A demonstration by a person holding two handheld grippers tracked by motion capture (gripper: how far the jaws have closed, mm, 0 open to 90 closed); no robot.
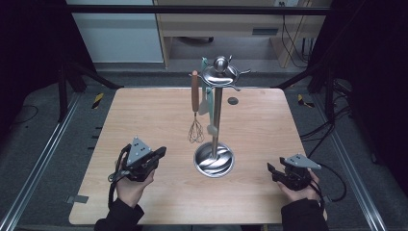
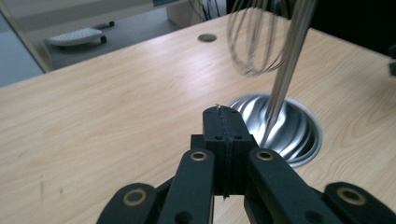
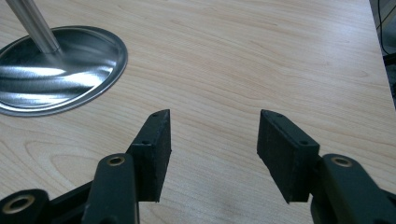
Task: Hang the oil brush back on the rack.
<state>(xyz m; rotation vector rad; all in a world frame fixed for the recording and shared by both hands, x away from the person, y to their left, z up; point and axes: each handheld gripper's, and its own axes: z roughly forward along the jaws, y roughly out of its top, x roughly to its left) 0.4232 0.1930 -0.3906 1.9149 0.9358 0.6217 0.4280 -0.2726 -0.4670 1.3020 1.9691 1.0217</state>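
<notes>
A steel utensil stand point(image 1: 216, 108) rises from a round dished base point(image 1: 214, 160) in the middle of the wooden table point(image 1: 144, 115). A whisk point(image 1: 195, 108) with a brown handle hangs from its top ring, beside a pale spatula point(image 1: 205, 101). My left gripper point(image 1: 160, 153) rests on the table left of the base, jaws pressed together with nothing between them; in the left gripper view the left gripper point(image 2: 223, 113) points at the base point(image 2: 299, 135) and the whisk wires point(image 2: 252, 42). My right gripper point(image 1: 272, 169) sits open right of the base, and its jaws point(image 3: 212, 122) stand apart over bare wood.
A small dark round grommet point(image 1: 233, 100) sits in the table behind the stand. Metal rails run along both sides of the table, with cables on the floor at the right. A desk and a white cabinet stand beyond the far edge.
</notes>
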